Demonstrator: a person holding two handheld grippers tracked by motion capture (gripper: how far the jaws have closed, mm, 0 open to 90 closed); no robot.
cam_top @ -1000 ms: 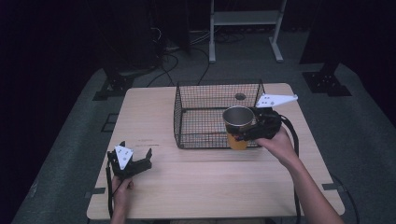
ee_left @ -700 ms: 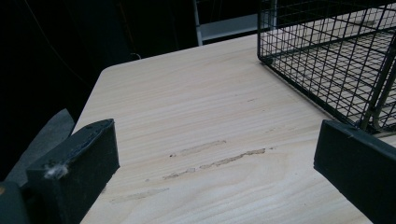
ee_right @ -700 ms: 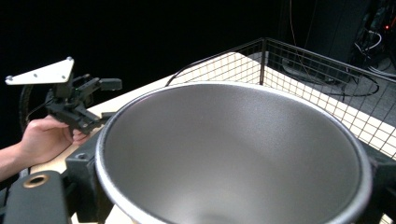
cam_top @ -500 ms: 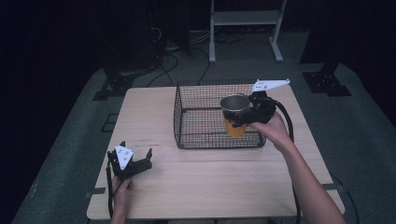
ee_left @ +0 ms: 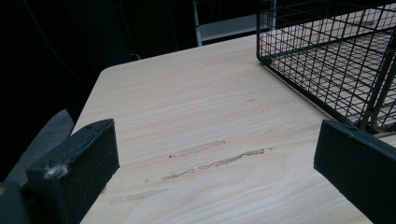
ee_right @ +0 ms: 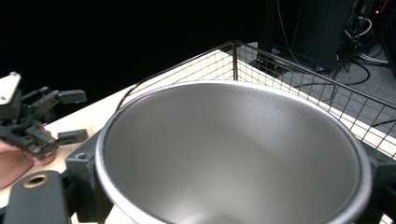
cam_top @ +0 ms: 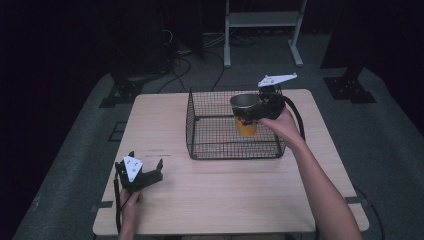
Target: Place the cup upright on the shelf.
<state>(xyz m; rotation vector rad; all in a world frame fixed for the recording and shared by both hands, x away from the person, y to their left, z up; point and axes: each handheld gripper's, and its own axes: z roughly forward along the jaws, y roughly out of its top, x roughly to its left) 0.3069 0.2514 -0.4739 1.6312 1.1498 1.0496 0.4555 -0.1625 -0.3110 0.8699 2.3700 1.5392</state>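
An orange cup (cam_top: 246, 125) with a bare metal inside (ee_right: 233, 149) hangs upright over the right half of the black wire basket (cam_top: 235, 148). My right gripper (cam_top: 252, 114) is shut on the cup just below its rim, with a jaw on either side in the right gripper view (ee_right: 231, 191). Whether the cup's base dips below the basket rim (ee_right: 289, 70) I cannot tell. My left gripper (cam_top: 146, 161) rests low at the table's front left, open and holding nothing, its pads wide apart (ee_left: 215, 163) over bare wood.
The basket (ee_left: 327, 60) stands on the back middle of the light wooden table (cam_top: 225, 190). Dark floor, cables and a white metal stand (cam_top: 260, 20) lie behind the table. The left gripper (ee_right: 70, 116) shows far off beyond the cup.
My right gripper has lifted the cup from the basket's front edge and carried it back and up over the basket. The left gripper has stayed put.
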